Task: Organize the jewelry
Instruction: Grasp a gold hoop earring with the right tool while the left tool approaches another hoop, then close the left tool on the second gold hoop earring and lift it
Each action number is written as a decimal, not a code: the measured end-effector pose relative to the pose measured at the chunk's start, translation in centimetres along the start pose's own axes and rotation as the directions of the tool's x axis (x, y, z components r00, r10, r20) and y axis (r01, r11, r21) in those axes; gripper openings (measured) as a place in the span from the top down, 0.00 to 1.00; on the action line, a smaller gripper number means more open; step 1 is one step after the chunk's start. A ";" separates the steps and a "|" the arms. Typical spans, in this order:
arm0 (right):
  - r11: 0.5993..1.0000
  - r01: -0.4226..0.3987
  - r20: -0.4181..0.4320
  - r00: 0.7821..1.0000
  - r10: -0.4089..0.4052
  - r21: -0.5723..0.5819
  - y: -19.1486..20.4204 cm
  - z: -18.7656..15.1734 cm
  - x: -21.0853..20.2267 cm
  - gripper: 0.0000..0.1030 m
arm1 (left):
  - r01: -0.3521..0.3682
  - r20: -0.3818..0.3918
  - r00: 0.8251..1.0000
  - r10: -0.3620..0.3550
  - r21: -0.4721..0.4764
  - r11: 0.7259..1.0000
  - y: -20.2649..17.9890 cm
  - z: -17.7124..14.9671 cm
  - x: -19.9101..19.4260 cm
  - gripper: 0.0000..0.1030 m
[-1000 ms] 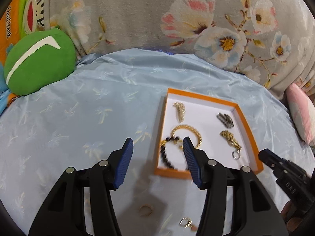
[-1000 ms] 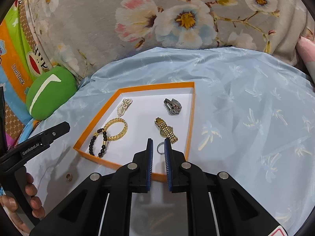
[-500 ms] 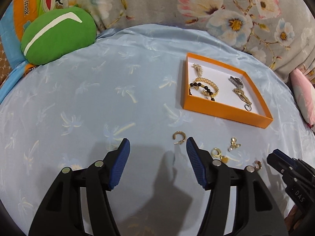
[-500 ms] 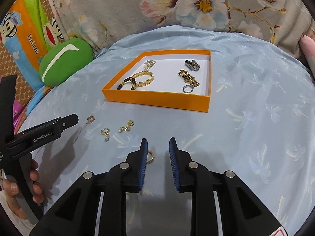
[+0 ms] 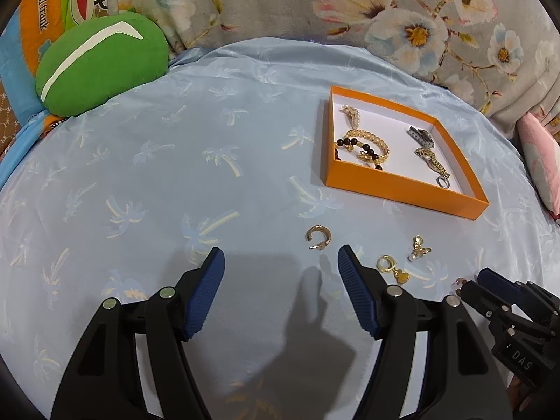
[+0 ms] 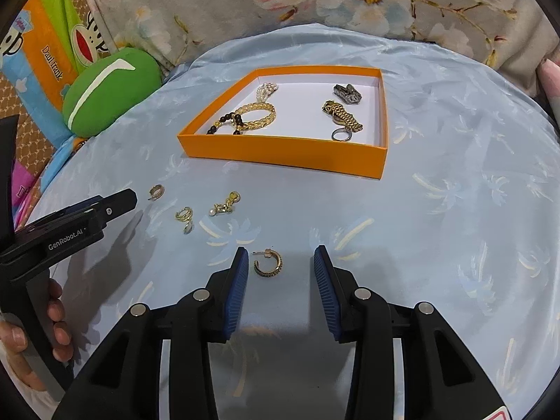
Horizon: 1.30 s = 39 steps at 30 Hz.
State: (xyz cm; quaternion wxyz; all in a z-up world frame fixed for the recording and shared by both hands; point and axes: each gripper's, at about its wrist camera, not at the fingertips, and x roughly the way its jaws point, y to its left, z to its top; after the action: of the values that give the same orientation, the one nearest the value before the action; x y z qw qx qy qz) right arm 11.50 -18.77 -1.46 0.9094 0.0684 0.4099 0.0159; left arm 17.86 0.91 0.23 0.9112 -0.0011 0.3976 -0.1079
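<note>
1. My left gripper (image 5: 280, 273) hangs above the light blue palm-print sheet (image 5: 147, 182), its blue-padded fingers (image 5: 204, 290) spread wide and holding nothing.
2. A gold open-hoop earring (image 5: 318, 237) lies on the sheet just ahead of the left gripper, nearer its right finger.
3. My right gripper (image 6: 280, 280) also has its fingers (image 6: 236, 287) spread apart and empty; a dark-studded gold hoop earring (image 6: 268, 262) lies flat on the sheet between the tips, close to the left finger and not touching either as far as I can see.
4. Three more pieces lie loose on the sheet: a small gold hoop (image 6: 156, 191), a gold ring with a heart drop (image 6: 184, 216), and a gold clasp earring with a pearl (image 6: 224, 204).
5. The orange tray (image 6: 280, 150) sits further back, holding a gold braided bracelet (image 6: 257, 115), a black bead bracelet (image 6: 224, 124), a pearl piece (image 6: 266, 90), a gold watch-link band (image 6: 343, 115) with a silver ring (image 6: 341, 135) and a grey metal clip (image 6: 347, 93).
6. A green cushion (image 5: 101, 64) rests at the sheet's far left edge.
</note>
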 end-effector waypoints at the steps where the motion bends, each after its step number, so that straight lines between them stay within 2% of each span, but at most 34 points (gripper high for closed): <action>1: 1.000 0.002 -0.003 1.000 -0.002 -0.005 0.1 0.0 0.1 0.63 | 0.001 0.000 1.000 -0.001 -0.001 1.000 0.0 0.0 0.0 0.37; 8: 0.999 0.043 -0.014 0.999 -0.043 -0.026 0.8 0.1 0.4 0.66 | 0.004 -0.005 1.000 -0.004 0.003 1.000 -0.1 -0.1 0.1 0.36; 12: 0.996 0.070 -0.018 0.997 -0.071 -0.050 1.3 0.1 0.6 0.85 | 0.007 -0.009 1.000 -0.007 0.005 1.000 -0.2 -0.1 0.2 0.36; 17: 0.994 0.085 -0.015 0.996 -0.087 -0.066 1.5 0.1 0.6 0.85 | 0.009 -0.011 1.000 -0.009 0.006 1.000 -0.2 0.0 0.2 0.36; 25: 0.997 0.071 -0.001 0.997 -0.071 0.022 -0.7 0.0 0.0 0.85 | 0.035 -0.040 0.999 -0.033 0.048 0.998 -1.1 0.2 1.2 0.36; 30: 0.997 0.063 0.000 0.998 -0.063 0.037 -1.0 0.1 0.0 0.85 | 0.040 -0.060 0.998 -0.036 0.076 0.996 -2.0 1.0 2.4 0.37; 32: 0.997 0.061 -0.002 0.998 -0.061 0.040 -1.1 0.1 0.0 0.85 | 0.039 -0.067 0.997 -0.034 0.079 0.996 -2.3 1.4 3.0 0.41; 34: 0.997 0.061 -0.001 0.998 -0.061 0.041 -1.1 0.1 0.0 0.85 | 0.030 -0.072 0.997 -0.024 0.080 0.996 -2.4 1.6 3.4 0.50; 38: 0.997 0.061 0.001 0.998 -0.061 0.042 -1.2 0.1 -0.1 0.85 | 0.035 -0.067 0.997 -0.029 0.088 0.996 -2.5 1.5 3.3 0.62; 39: 0.997 0.062 0.002 0.998 -0.062 0.042 -1.2 0.1 -0.1 0.85 | 0.036 -0.066 0.997 -0.030 0.090 0.995 -2.6 1.4 3.2 0.68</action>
State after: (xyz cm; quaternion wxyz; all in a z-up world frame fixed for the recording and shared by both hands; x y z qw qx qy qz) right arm 11.46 -20.00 -1.49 0.9084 0.0747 0.4108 -0.0209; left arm 20.53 -2.35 -0.88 0.8951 0.0375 0.4214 -0.1410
